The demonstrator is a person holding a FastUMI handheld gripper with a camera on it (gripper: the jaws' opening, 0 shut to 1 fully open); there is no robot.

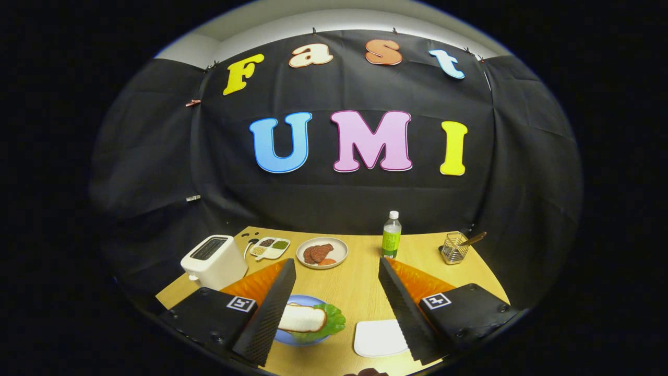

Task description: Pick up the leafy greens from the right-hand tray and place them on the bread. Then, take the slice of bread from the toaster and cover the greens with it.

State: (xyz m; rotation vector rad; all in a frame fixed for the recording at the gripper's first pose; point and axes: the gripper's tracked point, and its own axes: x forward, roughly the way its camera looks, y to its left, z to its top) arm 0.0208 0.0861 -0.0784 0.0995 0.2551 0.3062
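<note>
Black cloth walls close off the booth behind a wooden table (355,282); the gripper (336,308) hangs above its near edge with the fingers spread wide and nothing between them. Toward the near left of the table sits a blue plate (308,301), partly hidden behind the left finger; on it a slice of bread (302,318) lies over a lettuce leaf (334,319), whose frilled edge pokes out on the side toward the white tray (377,338), which sits between the fingers. By the look of it the greens are placed and covered, so the step in hand is likely the finish; I cannot tell whether another slice lies under the leaf. The white toaster (214,261) stands at the far left edge, its slot dark. To end well, lift straight up and back, keeping the left finger off the plate rim so the stack is not nudged; if the top slice sits askew, press it lightly rather than regrip. Beyond lie a plate of meat slices (322,253), a divided dish (270,247), a green bottle (391,236) and a wire holder (454,247).
</note>
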